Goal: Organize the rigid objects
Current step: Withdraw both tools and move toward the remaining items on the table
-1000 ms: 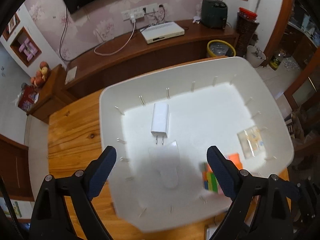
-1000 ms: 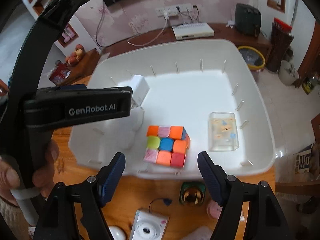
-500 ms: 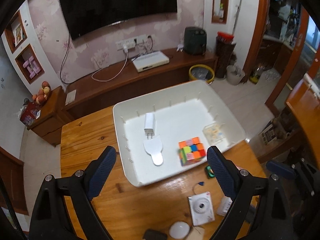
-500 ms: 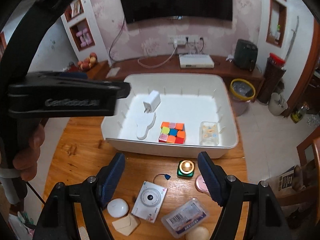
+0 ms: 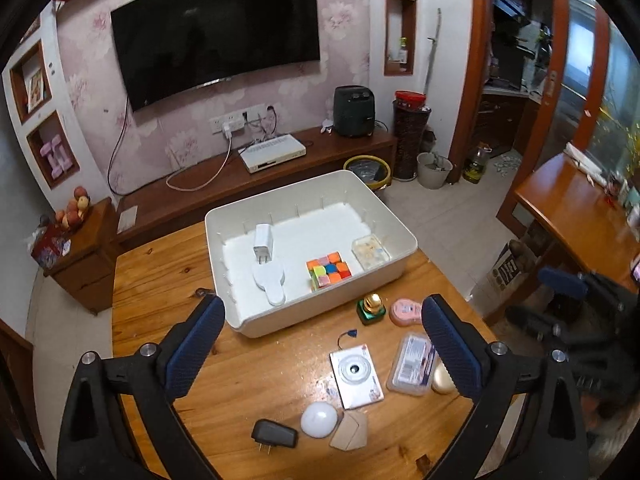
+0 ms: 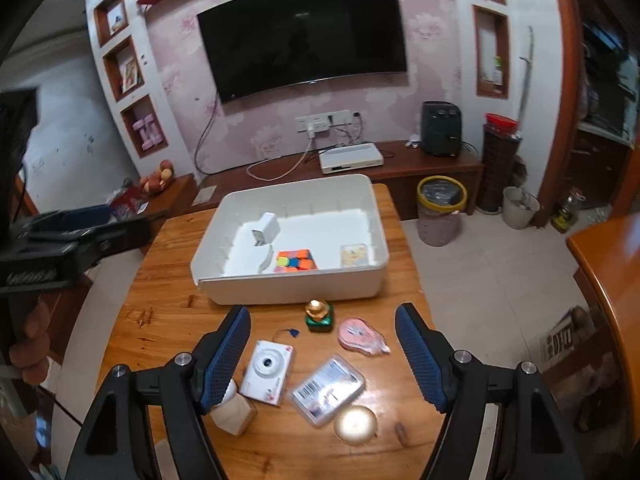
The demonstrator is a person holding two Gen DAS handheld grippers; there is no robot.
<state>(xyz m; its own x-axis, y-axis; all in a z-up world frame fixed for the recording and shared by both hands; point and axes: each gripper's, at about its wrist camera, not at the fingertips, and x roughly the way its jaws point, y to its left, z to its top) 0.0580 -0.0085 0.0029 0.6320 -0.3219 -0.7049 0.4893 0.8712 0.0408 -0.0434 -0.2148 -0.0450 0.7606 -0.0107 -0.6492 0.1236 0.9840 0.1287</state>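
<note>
The white bin stood on the wooden table, at the end toward the TV wall. Inside it lay a white charger with its prongs toward a flat white paddle-shaped piece, a colour cube beside that, and a clear box against the right wall. On the table before the bin, and outside it, were a green bottle with a gold cap, a pink oval item, a white camera, a clear labelled case, a gold disc, a white dome, a tan wooden piece and a black charger. The left gripper hung above the table over these loose items; its jaws had just been opening, stood wide apart, and had nothing between them. The right gripper hung likewise over the camera and case, jaws apart and not pressing on anything. At the left edge of the right view, the person's hand gripped the dark handle of the left tool.
</note>
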